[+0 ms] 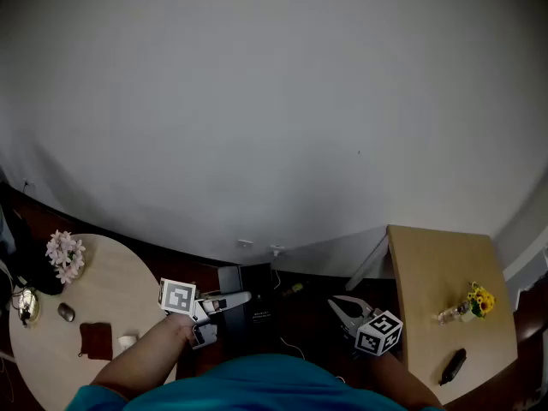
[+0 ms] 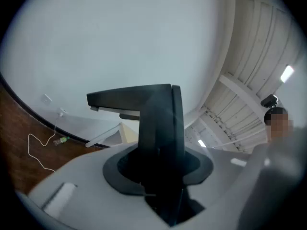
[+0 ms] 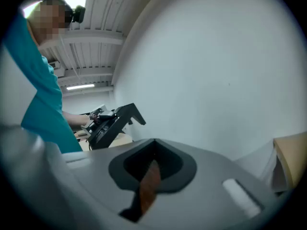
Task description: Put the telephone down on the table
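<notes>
The black telephone (image 1: 250,302) hangs over the dark floor just right of the round table (image 1: 111,268). My left gripper (image 1: 227,308) is shut on it and points at the wall. In the left gripper view the telephone (image 2: 156,123) stands upright between the jaws and fills the gap, a flat arm jutting left at its top. In the right gripper view the telephone (image 3: 114,123) shows tilted in the left gripper beside a teal sleeve. My right gripper (image 1: 336,304) hovers near the square wooden table (image 1: 428,272), jaws together, nothing between them (image 3: 148,181).
The round table carries pink flowers (image 1: 65,255), a brown pouch (image 1: 96,339), a small white cup (image 1: 127,342) and a small dark object (image 1: 67,312). The wooden table holds yellow flowers (image 1: 479,300) and a black bar-shaped thing (image 1: 452,366). A white wall stands ahead, a cable (image 2: 36,150) on the floor.
</notes>
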Demonstrator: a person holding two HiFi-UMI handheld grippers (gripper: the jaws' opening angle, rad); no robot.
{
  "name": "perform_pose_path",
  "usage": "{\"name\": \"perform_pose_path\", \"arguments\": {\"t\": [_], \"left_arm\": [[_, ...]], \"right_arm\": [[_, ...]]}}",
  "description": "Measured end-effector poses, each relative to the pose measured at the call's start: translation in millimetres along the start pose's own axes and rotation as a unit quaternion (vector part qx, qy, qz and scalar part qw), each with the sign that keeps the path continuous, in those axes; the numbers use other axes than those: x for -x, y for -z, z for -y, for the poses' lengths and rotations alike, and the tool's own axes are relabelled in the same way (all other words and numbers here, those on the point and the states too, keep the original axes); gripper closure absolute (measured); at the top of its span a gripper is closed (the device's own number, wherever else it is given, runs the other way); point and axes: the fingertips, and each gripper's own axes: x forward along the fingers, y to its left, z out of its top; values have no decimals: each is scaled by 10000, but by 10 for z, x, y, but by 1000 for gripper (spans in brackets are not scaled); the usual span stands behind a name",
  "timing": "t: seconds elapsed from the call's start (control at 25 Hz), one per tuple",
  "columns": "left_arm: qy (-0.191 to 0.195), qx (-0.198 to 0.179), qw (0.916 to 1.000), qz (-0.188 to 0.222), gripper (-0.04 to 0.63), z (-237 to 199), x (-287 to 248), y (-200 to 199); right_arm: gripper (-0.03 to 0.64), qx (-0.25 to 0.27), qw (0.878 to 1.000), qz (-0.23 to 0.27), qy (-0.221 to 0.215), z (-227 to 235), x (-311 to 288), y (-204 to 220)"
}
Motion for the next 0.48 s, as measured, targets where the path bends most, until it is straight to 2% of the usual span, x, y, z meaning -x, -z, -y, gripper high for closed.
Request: {"name": "perform_pose_path", "arguments": {"t": [0.28, 0.48], "left_arm": [[-303, -390, 9980, -406, 422, -198, 595, -64], [-256, -396, 9968, -645, 422, -172, 793, 47]], "right_arm": [[615, -268, 9993, 64, 253, -466, -228, 81], [615, -536, 9975, 23, 453, -769, -196, 223]]}}
